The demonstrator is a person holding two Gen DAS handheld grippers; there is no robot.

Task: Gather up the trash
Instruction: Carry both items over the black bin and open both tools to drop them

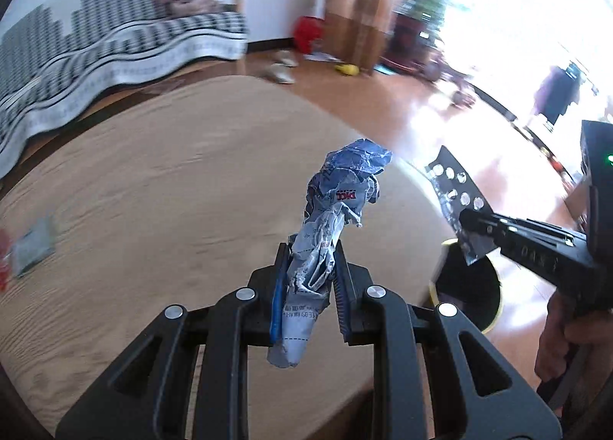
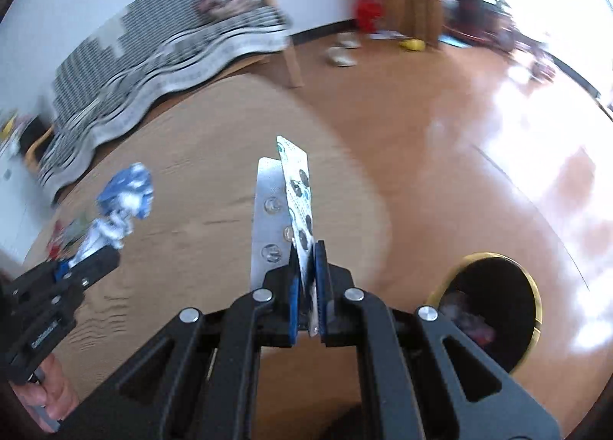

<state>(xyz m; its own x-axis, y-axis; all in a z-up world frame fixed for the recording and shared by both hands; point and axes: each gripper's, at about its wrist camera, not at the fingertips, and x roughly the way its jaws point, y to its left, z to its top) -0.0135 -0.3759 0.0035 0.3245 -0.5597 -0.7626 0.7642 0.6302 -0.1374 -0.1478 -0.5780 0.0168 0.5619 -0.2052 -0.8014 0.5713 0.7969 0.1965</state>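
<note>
Round wooden table (image 1: pixel 153 179): left gripper (image 1: pixel 310 271) clamps crumpled wrapper (image 1: pixel 337 202), right gripper (image 2: pixel 306 279) clamps blister packs (image 2: pixel 287 206), presumably bound for bin (image 2: pixel 494 309).

Above the worktop (image 1: pixel 153 191), the crumpled wrapper (image 1: pixel 337 210) hangs left of the blister pack (image 2: pixel 283 210), with the bin (image 2: pixel 494 309) on the floor (image 2: pixel 440 141) beyond the worktop's right edge.
</note>
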